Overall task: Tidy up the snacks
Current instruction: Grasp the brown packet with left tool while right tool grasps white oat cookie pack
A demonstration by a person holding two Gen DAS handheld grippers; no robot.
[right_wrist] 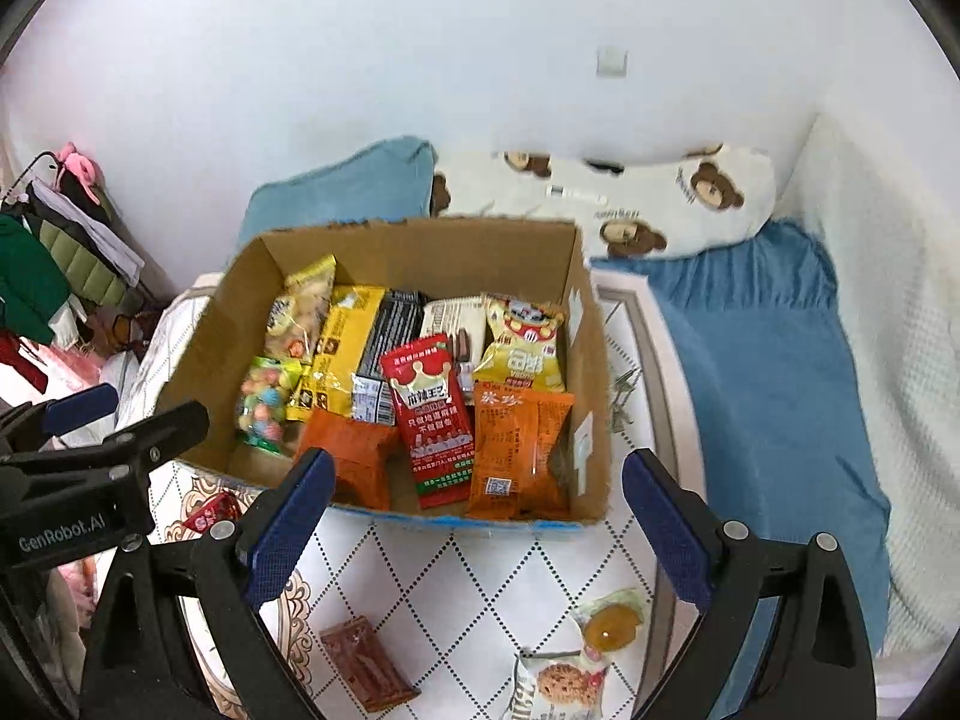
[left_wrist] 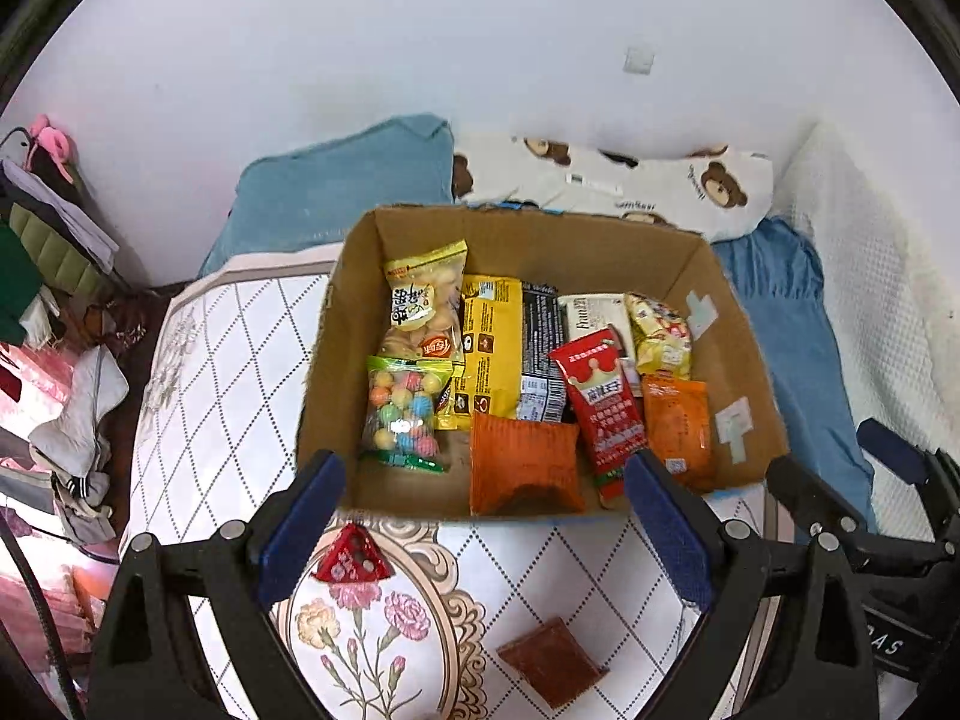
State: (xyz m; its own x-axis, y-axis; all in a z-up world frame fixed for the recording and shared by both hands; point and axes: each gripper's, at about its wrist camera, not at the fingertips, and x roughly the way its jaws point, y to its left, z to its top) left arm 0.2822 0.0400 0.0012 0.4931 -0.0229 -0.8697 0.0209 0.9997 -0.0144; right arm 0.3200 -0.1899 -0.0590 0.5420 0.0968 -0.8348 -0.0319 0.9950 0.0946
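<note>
Hovering over the quilted bed cover, left gripper (left_wrist: 483,531) and right gripper (right_wrist: 477,531) both with jaws spread wide, empty. Cardboard box (right_wrist: 591,354) ahead, mostly packed. Loose brown packet (left_wrist: 549,663) lying flat, long axis diagonal, just below the left jaws; probably nearer the left. Red triangular sachet (left_wrist: 354,558) by the left finger.
</note>
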